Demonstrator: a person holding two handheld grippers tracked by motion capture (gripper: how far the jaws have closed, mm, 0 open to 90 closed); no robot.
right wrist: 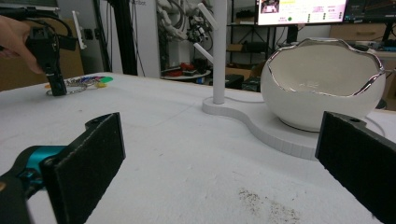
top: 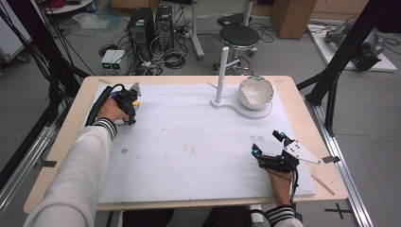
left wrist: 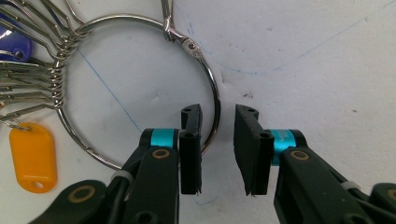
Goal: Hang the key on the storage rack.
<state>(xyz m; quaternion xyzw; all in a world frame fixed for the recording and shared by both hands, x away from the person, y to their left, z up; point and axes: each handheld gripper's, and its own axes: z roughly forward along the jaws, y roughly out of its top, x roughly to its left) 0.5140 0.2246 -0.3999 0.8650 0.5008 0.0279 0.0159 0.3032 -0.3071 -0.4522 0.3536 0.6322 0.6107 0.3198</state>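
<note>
A large metal key ring lies flat on the white mat near the far left corner of the counter. It is a thin silver hoop with a hinged clasp at its top, and many small wire loops hang on its left side. An orange tag and a blue tag are fixed to these loops.

The left gripper points down at the ring. Its fingers are a little apart, and the wire of the ring passes between them, but they do not clamp it. The right gripper rests near the front right of the mat, with its fingers wide apart and nothing between them.

At the far right of the mat stands a white bowl with a broken-shell silver edge, on a white base with an upright post. The mat has faint blue pen lines and some dark marks.

Behind the counter there are a black stool, computer towers, cables on the grey floor and cardboard boxes. A monitor shows text, too small to read.
</note>
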